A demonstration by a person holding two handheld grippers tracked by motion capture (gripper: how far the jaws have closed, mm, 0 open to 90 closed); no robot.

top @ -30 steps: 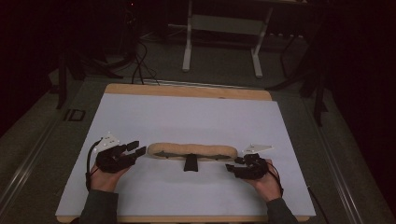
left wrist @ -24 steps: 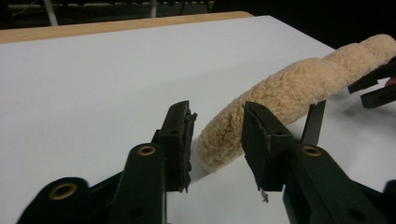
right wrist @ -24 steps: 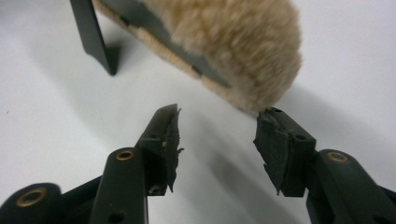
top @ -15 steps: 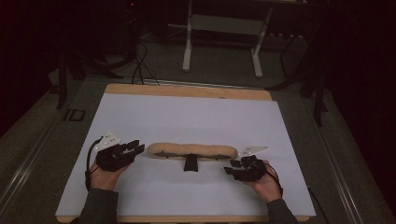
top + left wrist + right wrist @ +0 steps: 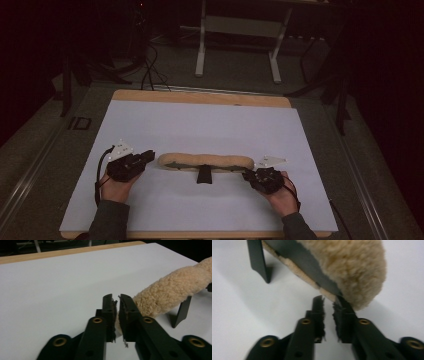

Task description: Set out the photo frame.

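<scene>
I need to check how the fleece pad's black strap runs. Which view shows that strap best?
The right gripper view: the black strap runs close and large along the fleece pad. The high view shows its whole run as a thin dark line. The left gripper view catches just a hanging end.

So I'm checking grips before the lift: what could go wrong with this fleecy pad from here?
The left gripper has just been closing and pinches only a thin edge of the fleecy pad, so it may slip out. The right gripper has been closing too, but whether it caught the edge or the black strap is unclear; one end could drop. The loose black tab under the middle might snag on the white mat.
</scene>
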